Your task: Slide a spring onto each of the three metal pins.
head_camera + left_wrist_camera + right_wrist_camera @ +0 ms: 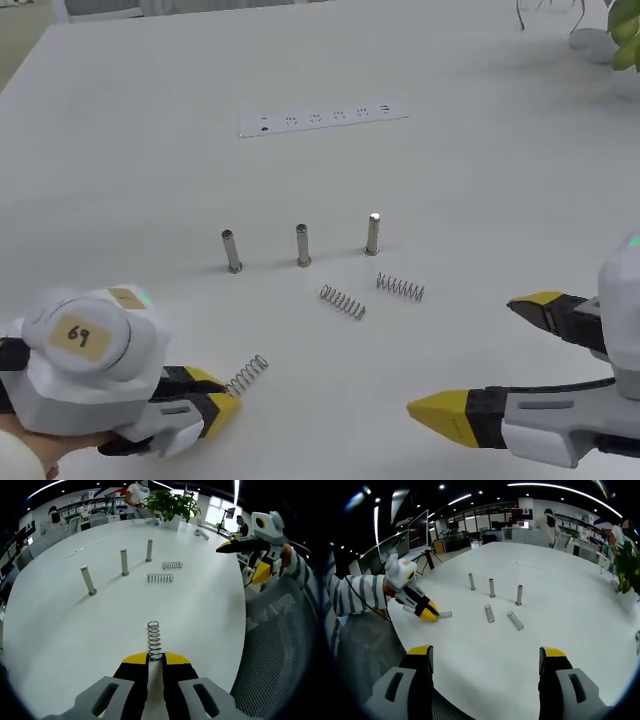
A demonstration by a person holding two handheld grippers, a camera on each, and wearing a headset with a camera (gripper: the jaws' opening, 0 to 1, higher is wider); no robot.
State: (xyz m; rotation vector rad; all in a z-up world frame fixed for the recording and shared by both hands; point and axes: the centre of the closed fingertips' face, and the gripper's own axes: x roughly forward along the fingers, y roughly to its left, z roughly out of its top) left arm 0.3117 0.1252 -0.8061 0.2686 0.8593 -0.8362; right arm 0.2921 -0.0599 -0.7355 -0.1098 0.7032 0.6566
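White table [120, 180], open-plan office [485, 527]; left gripper [155, 656] jaws clamp spring [154, 636]; right gripper [486, 652] jaws spread.

three upright metal pins [124, 562] in a row ahead of the left gripper [155, 657], two loose wire springs [160, 577] just short of them, third spring [154, 637] pinched in its tips

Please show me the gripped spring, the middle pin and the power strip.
gripped spring [154, 637]: left gripper view, middle coils.
middle pin [302, 245]: head view, shaft.
power strip [323, 117]: head view, top face.
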